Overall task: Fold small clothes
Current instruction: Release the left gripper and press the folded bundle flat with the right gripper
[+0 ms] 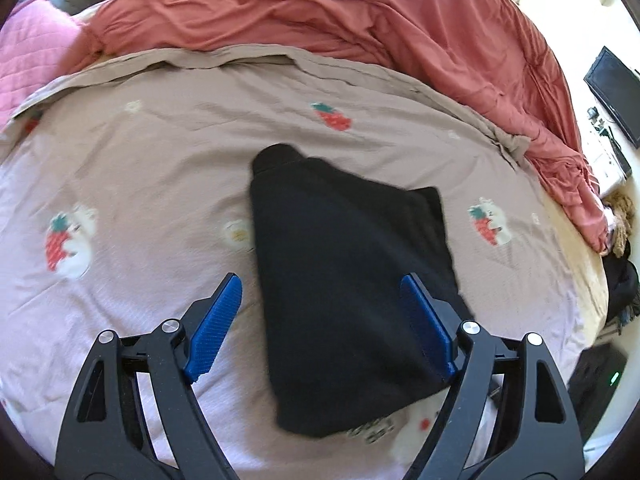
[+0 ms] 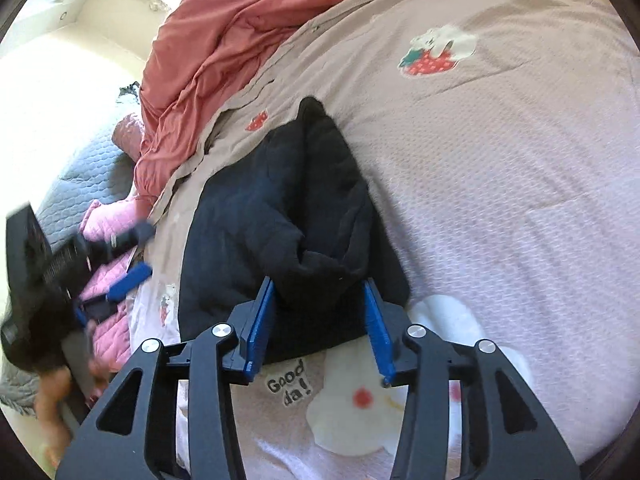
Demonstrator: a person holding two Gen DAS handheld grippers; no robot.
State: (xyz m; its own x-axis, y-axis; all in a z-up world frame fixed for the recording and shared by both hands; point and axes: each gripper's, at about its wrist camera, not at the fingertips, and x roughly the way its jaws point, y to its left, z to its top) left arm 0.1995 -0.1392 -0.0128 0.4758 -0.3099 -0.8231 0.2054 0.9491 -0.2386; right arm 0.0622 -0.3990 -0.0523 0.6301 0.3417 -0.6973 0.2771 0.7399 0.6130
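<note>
So the black garment is lying on the bed, on the strawberry-print sheet, already bunched into a rough wedge, narrow at the far end and wider near the cameras. It looks like a soft knit: light, floppy, no stiffness at all, probably a bit grippy rather than slick. Nothing fragile about it, but it'll sag and unfold the second you lift it by one point.

Left gripper hangs over the near part of it with its fingers wide apart, nothing pinched. Right gripper has its fingers partly apart around a raised fold at the near edge; I don't see the pads pressing on it, so I'd say it's loose there.

If it were me, I'd grab it at two corners of the wide near edge, through all the layers, so the stack moves as one. The thick rolled bit on the right-wrist view is an easy pinch, but pulling there alone would probably just drag the top layer off.
</note>
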